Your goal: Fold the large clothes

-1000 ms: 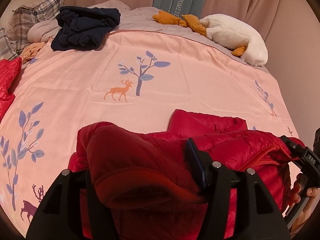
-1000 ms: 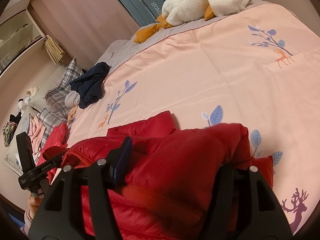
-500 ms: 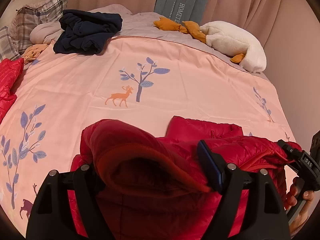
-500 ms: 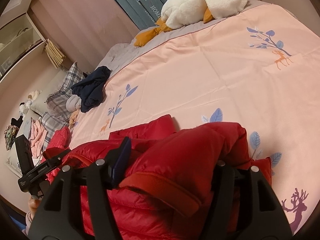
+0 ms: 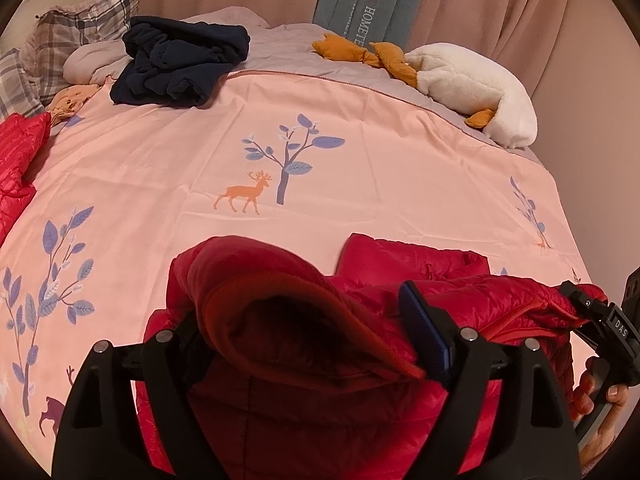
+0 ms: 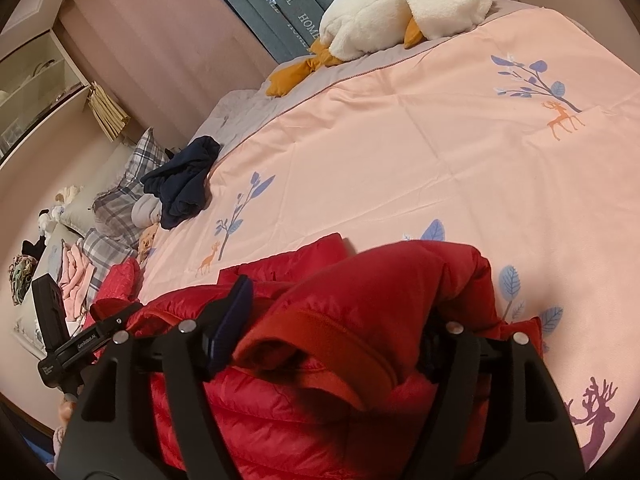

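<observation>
A red puffer jacket (image 5: 420, 280) lies bunched at the near edge of the pink bed cover (image 5: 320, 152); it also shows in the right wrist view (image 6: 304, 392). My left gripper (image 5: 308, 336) stands open, with a fold of the jacket's hem draped between its fingers. My right gripper (image 6: 332, 328) also stands open, with a red sleeve cuff (image 6: 320, 344) lying between its fingers. The right gripper shows at the right edge of the left wrist view (image 5: 600, 320); the left one shows at the left of the right wrist view (image 6: 80, 340).
A dark navy garment (image 5: 180, 64) lies at the far left of the bed by plaid pillows (image 5: 80, 36). A white plush goose (image 5: 472, 88) lies at the far right. Another red garment (image 5: 16, 160) lies at the left edge. Curtains and a shelf stand behind.
Both grippers have pulled back toward me and the jacket fold has slid lower between the fingers. More of the bed cover shows ahead.
</observation>
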Demonstrator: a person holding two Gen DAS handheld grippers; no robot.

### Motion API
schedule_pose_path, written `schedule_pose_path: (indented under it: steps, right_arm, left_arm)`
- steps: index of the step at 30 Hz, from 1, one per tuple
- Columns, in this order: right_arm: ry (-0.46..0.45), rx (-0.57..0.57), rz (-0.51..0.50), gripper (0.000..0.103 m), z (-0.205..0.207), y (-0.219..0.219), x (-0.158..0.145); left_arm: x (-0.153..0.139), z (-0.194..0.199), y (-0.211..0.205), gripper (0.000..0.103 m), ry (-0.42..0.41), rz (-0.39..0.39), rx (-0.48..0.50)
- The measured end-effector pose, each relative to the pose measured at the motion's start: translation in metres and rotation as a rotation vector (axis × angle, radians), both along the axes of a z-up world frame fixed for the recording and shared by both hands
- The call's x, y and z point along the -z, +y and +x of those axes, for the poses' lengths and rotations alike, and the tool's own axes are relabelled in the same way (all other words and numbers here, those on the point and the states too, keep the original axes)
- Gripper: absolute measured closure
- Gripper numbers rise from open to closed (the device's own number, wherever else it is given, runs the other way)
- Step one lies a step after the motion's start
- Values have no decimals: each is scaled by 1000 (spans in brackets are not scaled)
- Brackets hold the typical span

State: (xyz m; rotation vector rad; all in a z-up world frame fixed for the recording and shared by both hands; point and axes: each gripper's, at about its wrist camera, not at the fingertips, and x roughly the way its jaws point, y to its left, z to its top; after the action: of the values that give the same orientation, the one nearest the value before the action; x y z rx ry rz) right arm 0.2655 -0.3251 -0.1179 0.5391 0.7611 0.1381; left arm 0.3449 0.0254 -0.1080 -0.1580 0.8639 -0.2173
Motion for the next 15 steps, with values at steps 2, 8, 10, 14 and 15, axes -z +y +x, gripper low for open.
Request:
schedule_pose_path:
  steps: [2,8,10,14,15]
  right_arm:
    - [1,3,3,29,1,-1,0]
    - [3,4,1,27,1,0,2]
    - [4,4,3,27,1,0,1]
    - [3,7,3,26,1,0,2]
    - [4,8,2,26,2,1,3]
  left_arm:
    - [0,1,0,18,4,-3,-1]
    - [0,-1,1,8,-5,-8,-9]
    - [0,0,1,8,-5,-5,-10]
    - [0,0,3,8,-6,-8,-13]
    - [0,0,3,8,-6,-6,-13]
